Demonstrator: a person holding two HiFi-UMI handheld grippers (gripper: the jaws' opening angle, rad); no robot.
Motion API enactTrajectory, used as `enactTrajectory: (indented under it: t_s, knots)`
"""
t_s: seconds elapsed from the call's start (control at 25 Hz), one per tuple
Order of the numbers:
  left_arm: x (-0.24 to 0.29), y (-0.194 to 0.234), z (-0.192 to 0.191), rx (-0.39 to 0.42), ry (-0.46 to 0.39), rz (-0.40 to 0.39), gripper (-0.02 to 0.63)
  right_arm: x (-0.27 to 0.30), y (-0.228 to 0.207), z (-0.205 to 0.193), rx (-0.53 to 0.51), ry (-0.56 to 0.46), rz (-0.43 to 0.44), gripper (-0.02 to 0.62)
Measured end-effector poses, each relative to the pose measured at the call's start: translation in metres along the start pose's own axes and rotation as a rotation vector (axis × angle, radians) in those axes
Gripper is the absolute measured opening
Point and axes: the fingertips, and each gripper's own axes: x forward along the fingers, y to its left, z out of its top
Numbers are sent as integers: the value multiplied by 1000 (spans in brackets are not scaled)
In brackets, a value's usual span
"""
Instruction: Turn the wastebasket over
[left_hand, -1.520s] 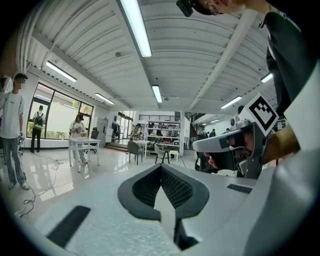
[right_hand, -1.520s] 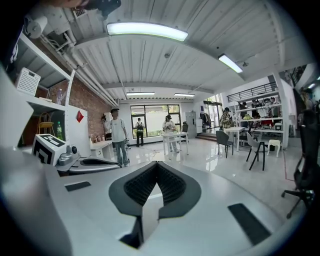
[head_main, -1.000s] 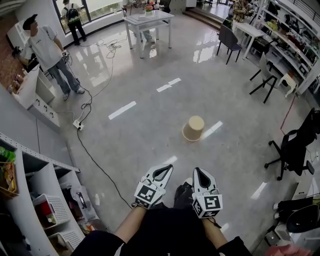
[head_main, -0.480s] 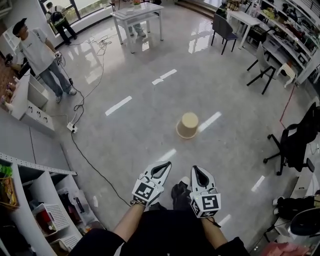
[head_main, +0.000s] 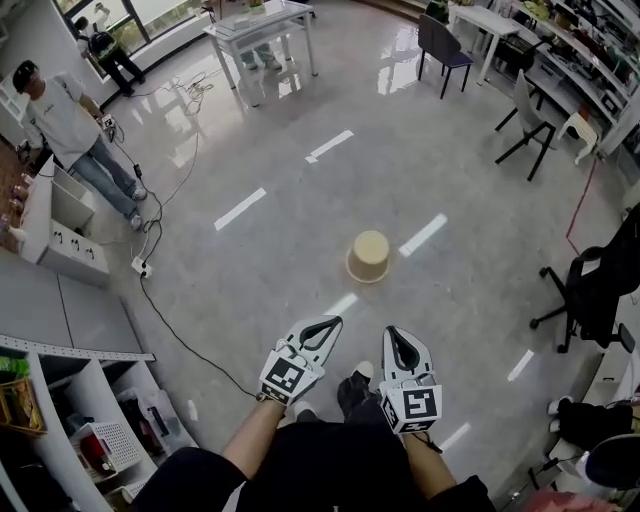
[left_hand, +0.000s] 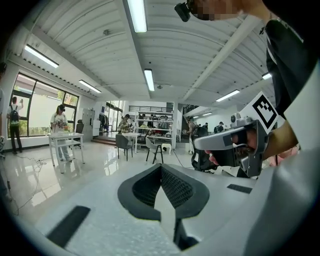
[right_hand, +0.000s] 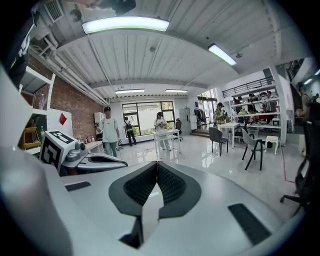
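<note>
A beige wastebasket (head_main: 368, 256) stands upside down on the grey floor, its flat bottom facing up, in the middle of the head view. My left gripper (head_main: 327, 325) and right gripper (head_main: 395, 336) are held side by side in front of my body, well short of the basket. Both are shut with nothing between their jaws. In the left gripper view the left gripper (left_hand: 161, 166) shows closed pads, and the right gripper (right_hand: 156, 164) in its own view too. Neither gripper view shows the wastebasket.
A cable (head_main: 175, 330) and a power strip (head_main: 139, 266) lie on the floor at left, beside a white cabinet (head_main: 55, 230) and shelves. A person (head_main: 70, 135) stands at far left. Tables (head_main: 258, 25) and chairs (head_main: 440, 45) are farther off; an office chair (head_main: 590, 290) is at right.
The wastebasket sits lower in the head view and a little nearer the grippers. The room has shifted as I walk forward. Both grippers stay shut and level with each other.
</note>
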Motion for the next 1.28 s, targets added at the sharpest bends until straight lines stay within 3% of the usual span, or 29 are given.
enactTrajectory:
  t_s: [0.24,0.6,1.0,1.28]
  knots:
    - [53,16,7,-35,11,31,6,20,-61,1,16,31,11,11]
    - [105,51,5,-22,40,39,6,61,-109,1,10,43,64,11]
    - [215,99,-112,-22,103,-51,6,156,-169,-79,20,86,45,11]
    - [302,160,-228,33,80,-58,6,259,-229,-196,-9,86,27,11]
